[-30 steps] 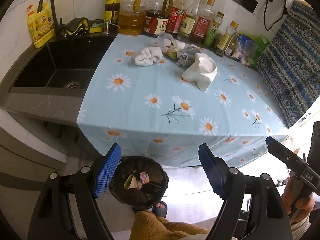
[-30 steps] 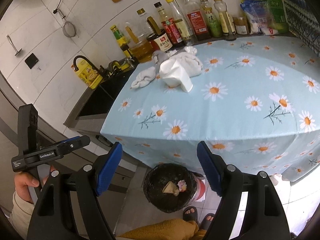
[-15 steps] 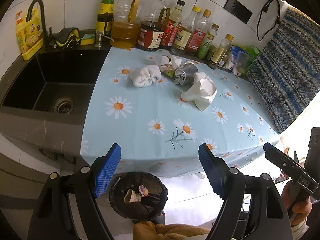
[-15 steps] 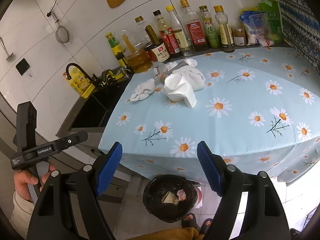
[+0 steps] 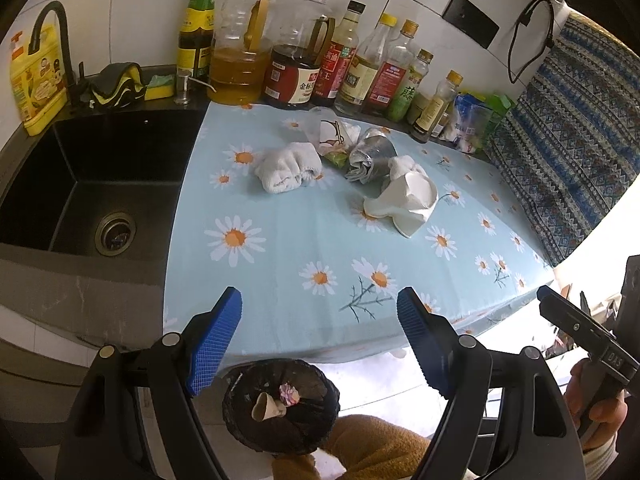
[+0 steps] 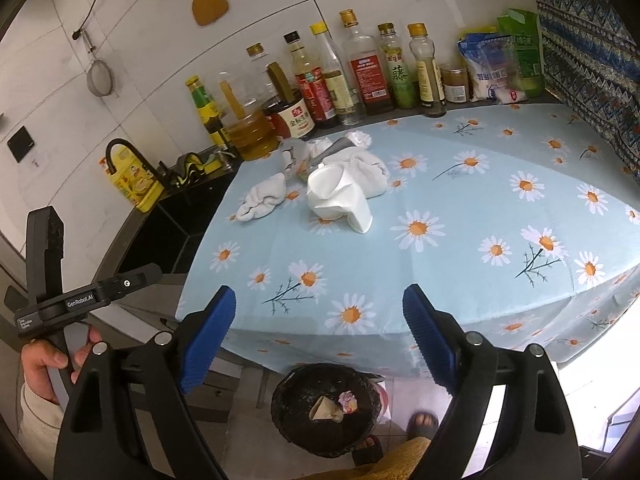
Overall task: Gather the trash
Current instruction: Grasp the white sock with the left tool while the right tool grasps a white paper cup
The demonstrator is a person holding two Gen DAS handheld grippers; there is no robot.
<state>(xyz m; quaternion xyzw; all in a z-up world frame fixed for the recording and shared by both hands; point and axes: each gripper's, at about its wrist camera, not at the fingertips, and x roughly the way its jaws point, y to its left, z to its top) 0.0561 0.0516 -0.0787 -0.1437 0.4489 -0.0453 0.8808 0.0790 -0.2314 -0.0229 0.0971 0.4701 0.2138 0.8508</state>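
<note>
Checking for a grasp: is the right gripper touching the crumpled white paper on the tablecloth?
Apart. The right wrist view shows the right gripper open and empty, with bare tablecloth before the white paper.

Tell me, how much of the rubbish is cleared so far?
Two scraps already lie in the black bin on the floor. Nothing is in hand: the left gripper is open and empty, and the right gripper, its jaws just widened, is empty too. Left on the tablecloth: white crumpled paper, a balled tissue and wrappers.

Left tool (image 5: pixel 320 336) agape and empty; right tool (image 6: pixel 320 332) empty, jaws just widened.
</note>
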